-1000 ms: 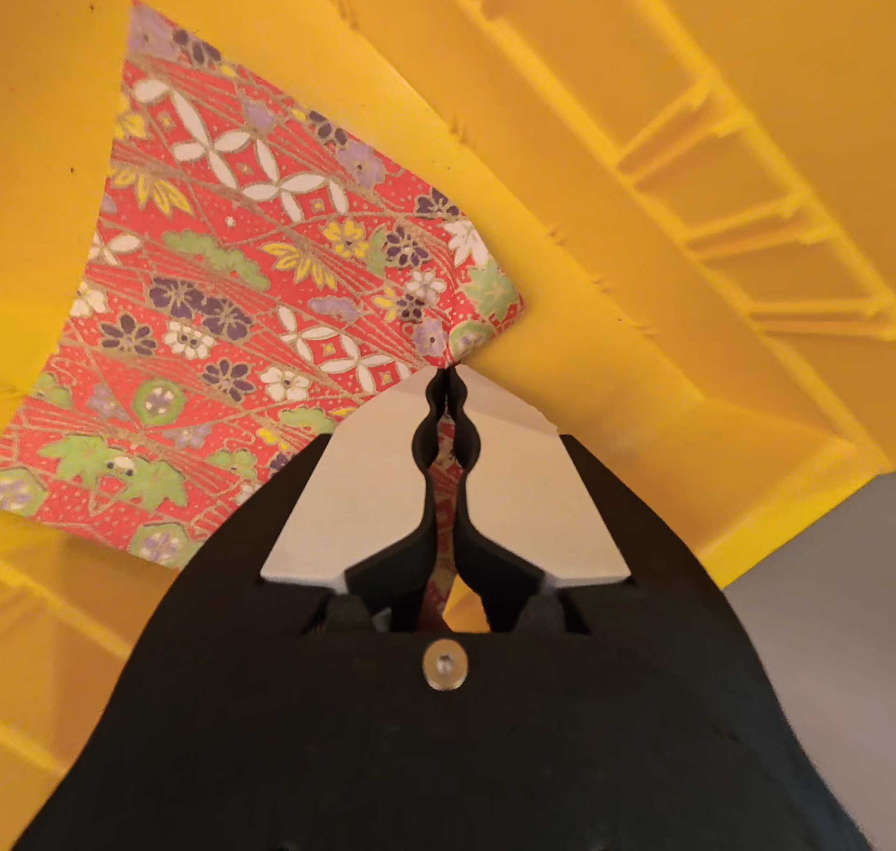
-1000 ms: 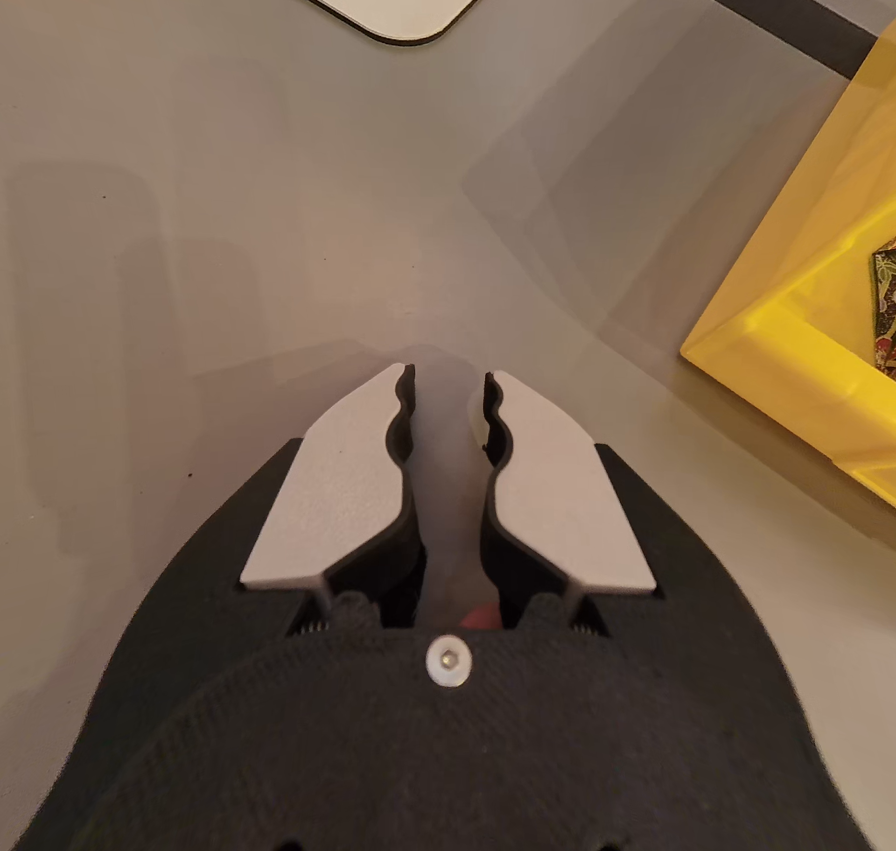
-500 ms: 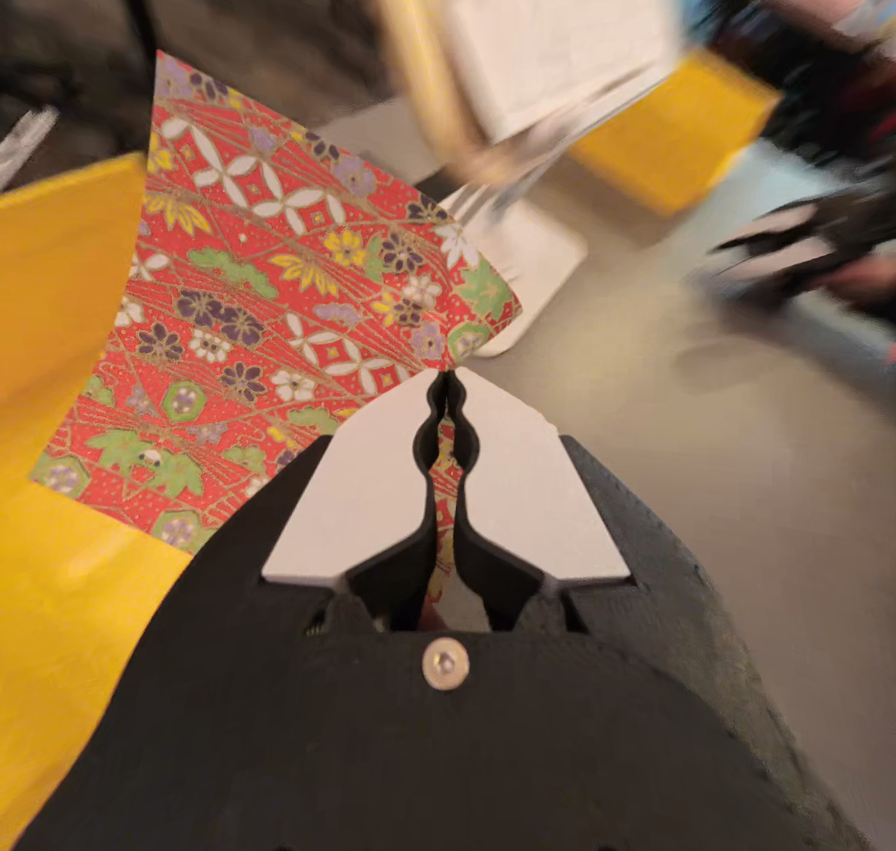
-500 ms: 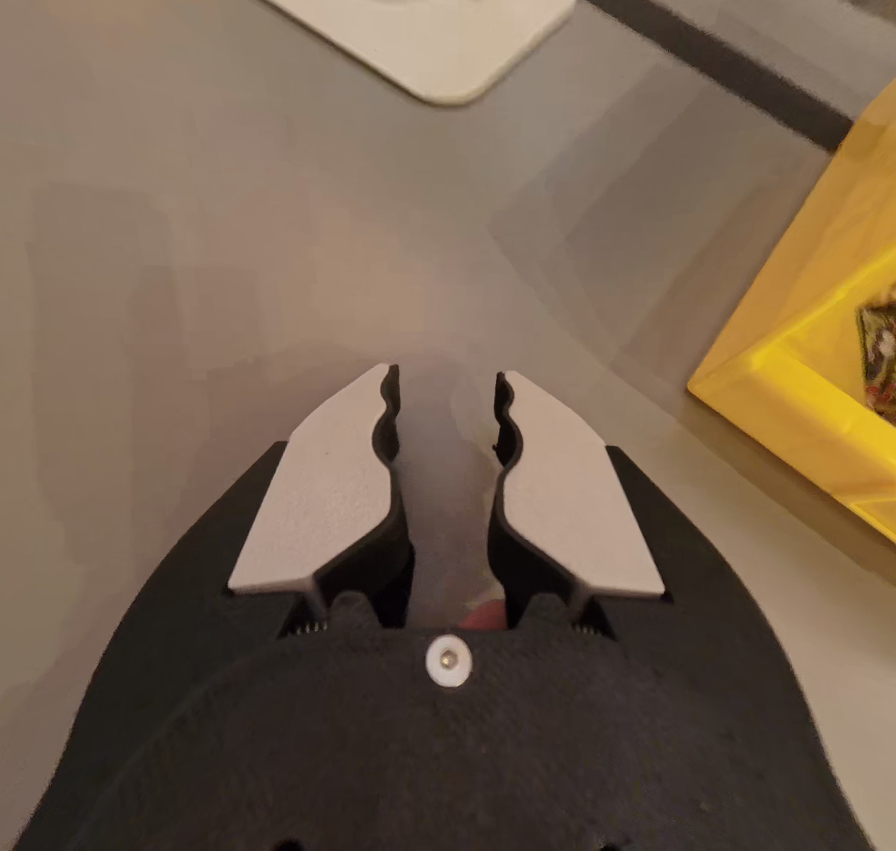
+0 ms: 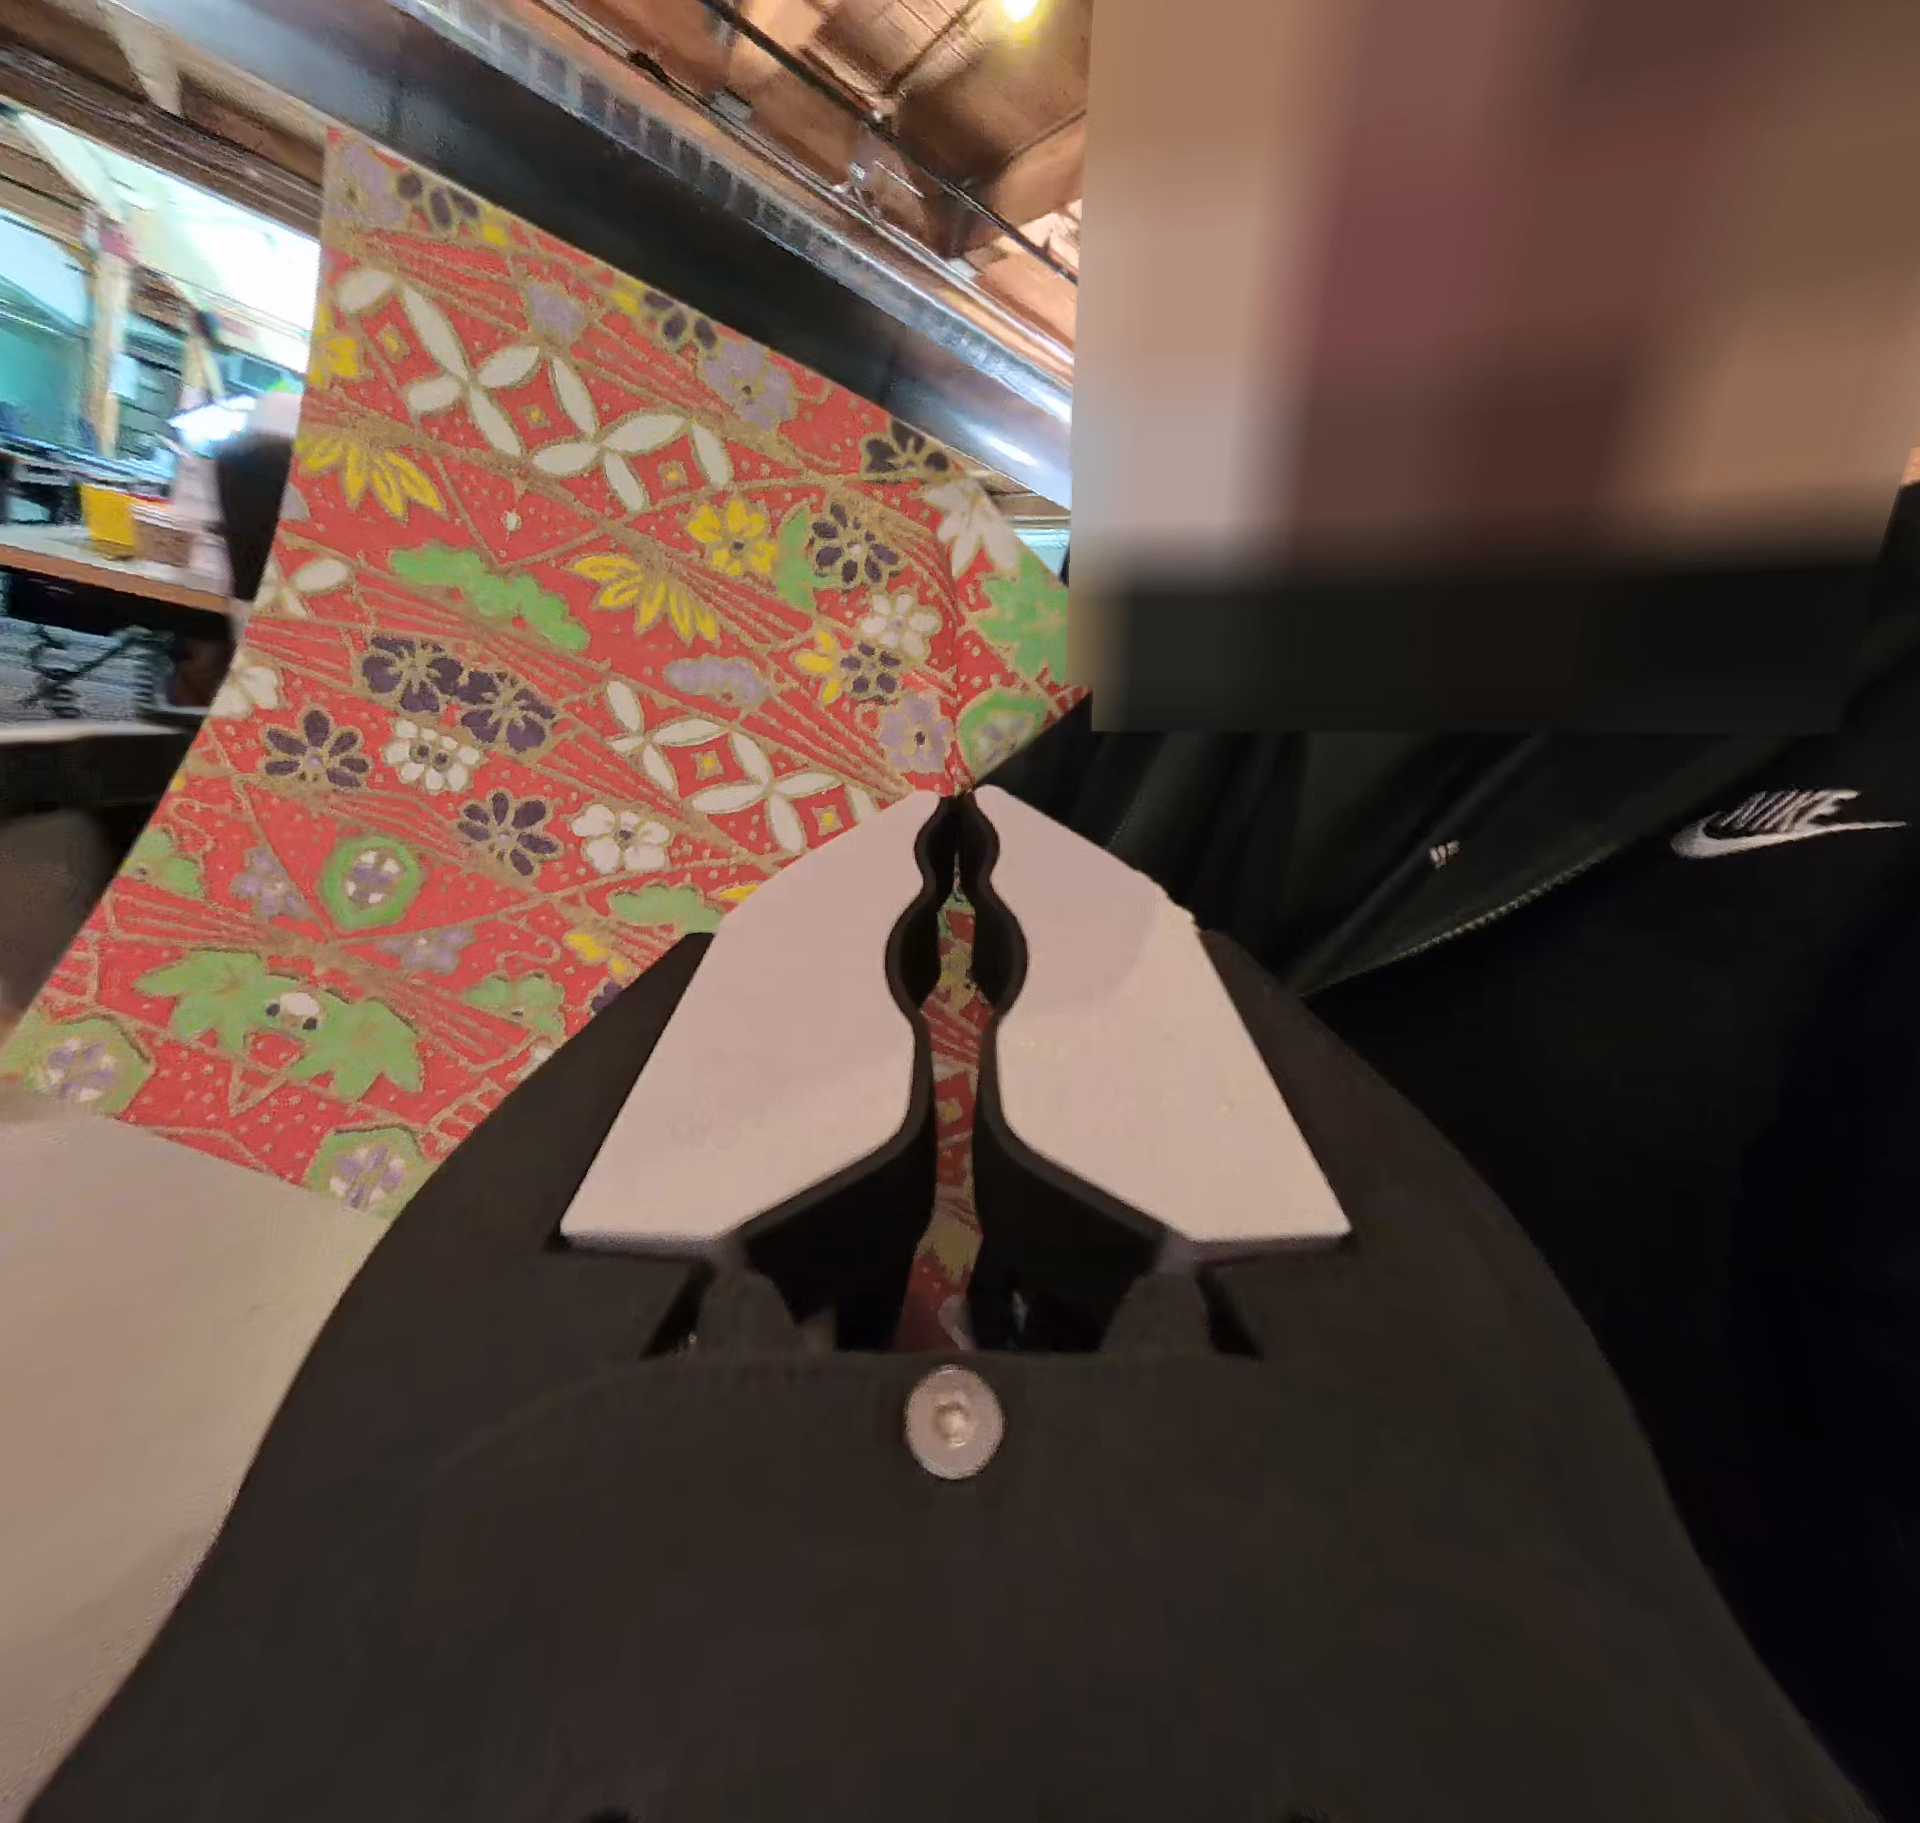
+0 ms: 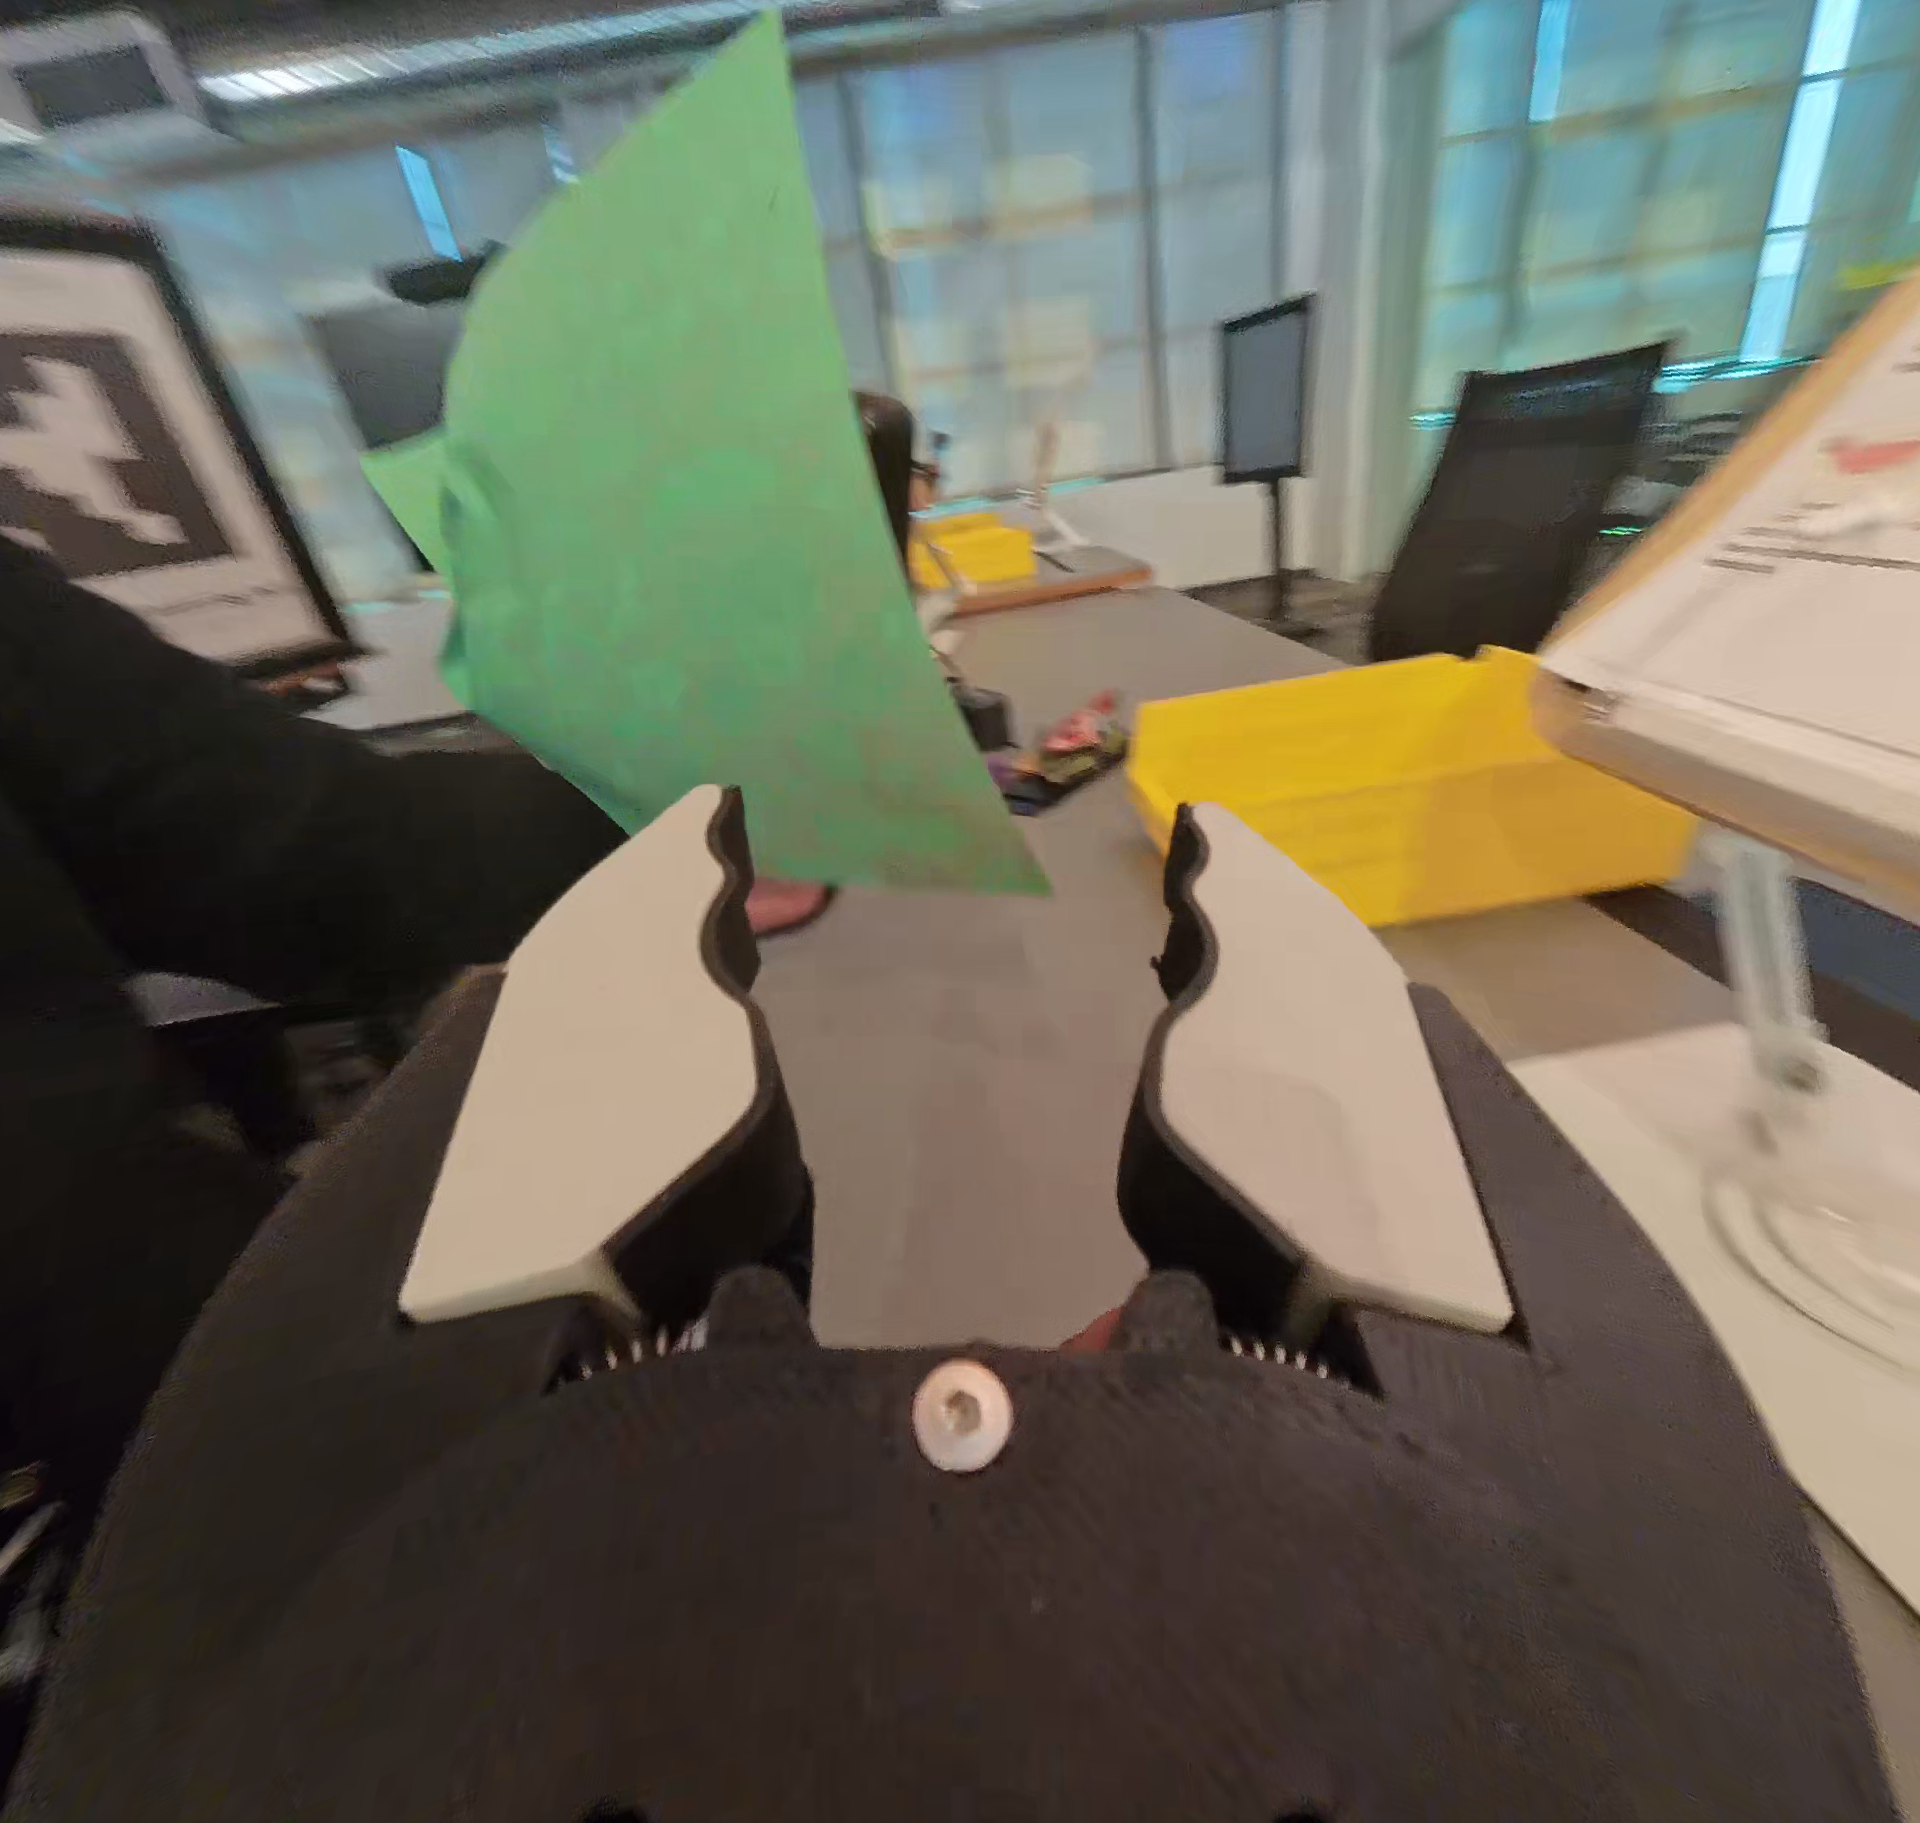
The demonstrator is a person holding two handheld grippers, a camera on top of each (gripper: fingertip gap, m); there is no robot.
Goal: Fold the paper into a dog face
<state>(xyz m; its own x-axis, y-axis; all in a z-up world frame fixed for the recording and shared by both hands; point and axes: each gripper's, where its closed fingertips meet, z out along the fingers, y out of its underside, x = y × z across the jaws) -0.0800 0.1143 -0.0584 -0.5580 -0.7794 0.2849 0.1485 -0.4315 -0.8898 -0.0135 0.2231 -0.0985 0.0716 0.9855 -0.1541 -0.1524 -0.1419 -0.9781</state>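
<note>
Pinching the floral origami paper (image 5: pixel 582 651) by a corner, the left gripper (image 5: pixel 957 817) is holding it up in the air, jaws fully closed; a white logo (image 5: pixel 1787 823) is showing on someone's dark top.

Over in the right wrist view, the right gripper (image 6: pixel 948 838) is gaping wide, gripping nothing, with the paper's green back (image 6: pixel 686 516) hanging just past its left fingertip. A yellow bin (image 6: pixel 1392 786) is sitting on the grey table (image 6: pixel 956 1098), and a board with blurry writing (image 6: pixel 1787 568) is at the right.

Matt paper (image 5: pixel 582 651), floral-printed; yellow bin (image 6: pixel 1392 786) of smooth plastic.
</note>
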